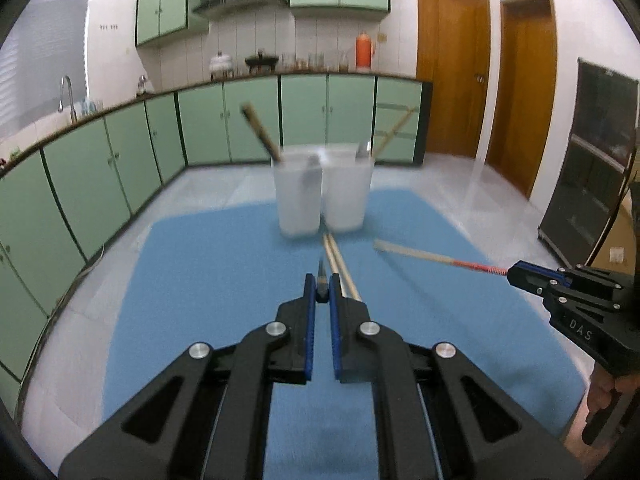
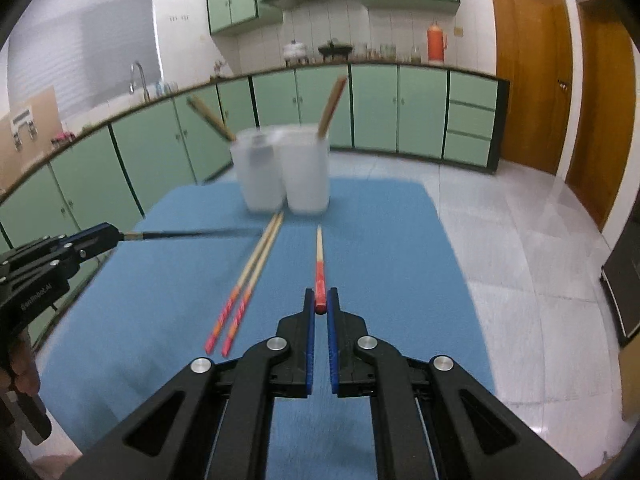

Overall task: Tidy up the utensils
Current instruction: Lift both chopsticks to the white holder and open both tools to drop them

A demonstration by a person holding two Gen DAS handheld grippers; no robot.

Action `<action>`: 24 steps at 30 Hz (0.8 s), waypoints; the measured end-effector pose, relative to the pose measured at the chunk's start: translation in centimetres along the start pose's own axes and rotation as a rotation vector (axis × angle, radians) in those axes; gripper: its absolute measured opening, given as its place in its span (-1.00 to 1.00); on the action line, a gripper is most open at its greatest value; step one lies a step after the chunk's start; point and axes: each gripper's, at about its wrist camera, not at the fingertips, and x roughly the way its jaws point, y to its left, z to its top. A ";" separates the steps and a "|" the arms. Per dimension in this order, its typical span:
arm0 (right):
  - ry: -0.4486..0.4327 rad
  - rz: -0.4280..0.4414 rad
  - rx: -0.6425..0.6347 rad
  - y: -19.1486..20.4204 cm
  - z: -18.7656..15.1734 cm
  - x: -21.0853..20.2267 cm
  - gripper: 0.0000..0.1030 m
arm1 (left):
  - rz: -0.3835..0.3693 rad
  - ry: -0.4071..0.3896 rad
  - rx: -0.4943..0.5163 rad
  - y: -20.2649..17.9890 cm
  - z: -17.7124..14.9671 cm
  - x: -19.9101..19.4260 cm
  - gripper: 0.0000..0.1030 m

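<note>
Two chopsticks (image 2: 248,280) lie loose; each hand-held gripper apparently pinches one utensil.

left gripper (image 1: 322,286): black linkage arms, blue ribbed finger pads, silver round pivot screws | right gripper (image 2: 321,300): same build (white "DAS" lettering on body)

A plain blue rectangular mat (image 2: 360,240) lies on a pale grey, glossy tiled surface (image 2: 520,240), and on it stand two frosted, milky-white translucent plastic cups (image 2: 288,176) with tan wooden sticks (image 2: 332,104) in them. The pair of pale bamboo chopsticks (image 2: 252,268) lying on the mat ends in red-and-orange patterned handles, and the single chopstick (image 2: 319,264) is cream at its tip and red at its handle. Both black two-finger grippers (image 2: 321,308) carry blue ribbed pads (image 1: 310,312), against mint-green cabinet doors (image 1: 248,120) with dark green edging and brown wooden doors (image 1: 452,72).
</note>
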 end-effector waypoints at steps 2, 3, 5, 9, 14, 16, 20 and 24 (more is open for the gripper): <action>-0.026 0.016 0.008 -0.4 1.3 -0.7 -0.89 | -0.010 -0.033 -0.003 -0.1 1.4 -0.6 -0.89; -0.039 0.025 0.013 -0.5 1.9 -1.0 -0.89 | -0.017 -0.048 -0.003 -0.1 2.2 -0.9 -0.89; -0.063 0.038 0.019 -0.8 3.2 -1.6 -0.89 | -0.025 -0.073 0.000 -0.1 3.4 -1.2 -0.89; -0.100 0.064 0.027 -1.1 5.8 -2.2 -0.89 | -0.038 -0.107 0.022 -0.4 5.1 -1.6 -0.89; -0.134 0.096 0.012 -0.9 8.7 -2.5 -0.89 | -0.053 -0.135 0.032 -0.5 7.2 -1.6 -0.89; -0.142 0.122 0.007 -0.7 9.6 -2.4 -0.89 | -0.059 -0.142 0.033 -0.5 7.8 -1.4 -0.89; -0.157 0.137 -0.022 0.1 10.9 -2.4 -0.89 | -0.065 -0.156 0.032 -0.4 8.7 -1.1 -0.89; -0.180 0.159 -0.041 0.7 12.2 -2.6 -0.89 | -0.065 -0.183 0.026 0.2 9.5 -1.4 -0.89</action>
